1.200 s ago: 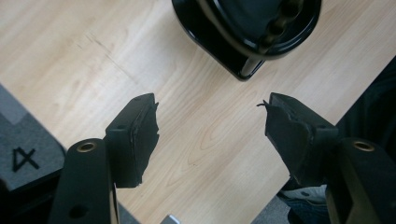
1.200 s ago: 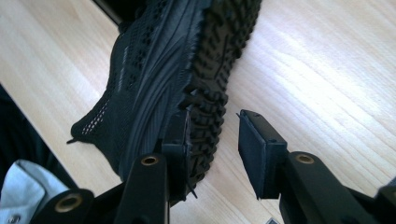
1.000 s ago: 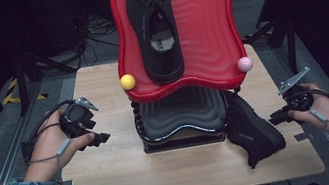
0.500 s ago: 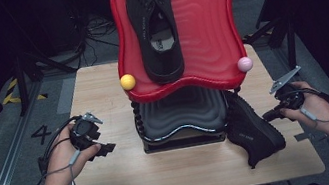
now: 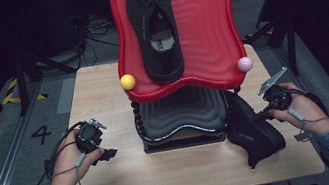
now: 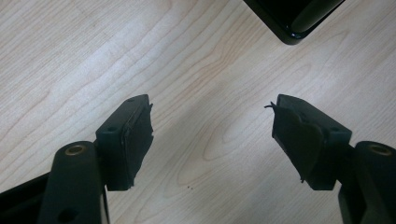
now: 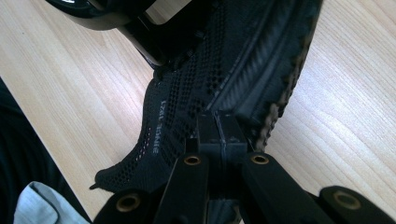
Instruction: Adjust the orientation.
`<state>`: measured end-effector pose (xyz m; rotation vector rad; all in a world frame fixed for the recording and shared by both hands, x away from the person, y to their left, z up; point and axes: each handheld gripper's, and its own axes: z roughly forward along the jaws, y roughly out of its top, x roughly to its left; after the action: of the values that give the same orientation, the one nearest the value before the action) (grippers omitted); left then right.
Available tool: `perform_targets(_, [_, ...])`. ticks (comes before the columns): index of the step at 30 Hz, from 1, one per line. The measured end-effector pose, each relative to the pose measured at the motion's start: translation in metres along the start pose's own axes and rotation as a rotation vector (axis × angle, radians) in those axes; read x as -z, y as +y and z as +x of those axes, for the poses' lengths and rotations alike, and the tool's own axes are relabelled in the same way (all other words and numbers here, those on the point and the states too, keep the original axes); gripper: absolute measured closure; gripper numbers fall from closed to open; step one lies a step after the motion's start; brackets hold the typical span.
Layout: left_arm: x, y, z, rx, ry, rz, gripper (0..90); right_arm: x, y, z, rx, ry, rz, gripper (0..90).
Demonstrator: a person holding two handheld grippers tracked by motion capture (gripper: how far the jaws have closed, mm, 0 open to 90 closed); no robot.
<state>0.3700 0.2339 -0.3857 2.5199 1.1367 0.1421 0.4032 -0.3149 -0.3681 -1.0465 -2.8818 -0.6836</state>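
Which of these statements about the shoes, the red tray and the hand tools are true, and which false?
1. A black shoe lies on the red tray. True.
2. The right tool is clamped on the second shoe. True.
3. The left tool grips a ball. False: its jaws are open over the bare wooden table.
4. Both balls on the tray are yellow. False: one is yellow, the other pink.
5. The second shoe sits on the black lower tray. False: it leans beside it on the table.
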Motion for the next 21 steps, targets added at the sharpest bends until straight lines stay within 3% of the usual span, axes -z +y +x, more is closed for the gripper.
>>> perform_targets(8, [0.001,-0.004,0.0,0.004,-0.001,-0.006,28.7,0.002,0.0,-0.003,0.012,-0.018,0.015,90.0])
perform_targets(11, [-0.002,-0.007,0.001,0.001,0.003,0.008,28.3,0.004,-0.005,-0.012,-0.03,0.03,-0.009,90.0])
perform_targets(15, [-0.005,-0.013,0.003,0.004,0.0,0.02,27.8,0.005,-0.007,-0.017,-0.048,0.05,-0.017,90.0])
perform_targets(21, [-0.009,-0.019,0.005,0.019,0.0,0.015,27.5,0.009,-0.006,-0.021,-0.055,0.017,0.002,90.0])
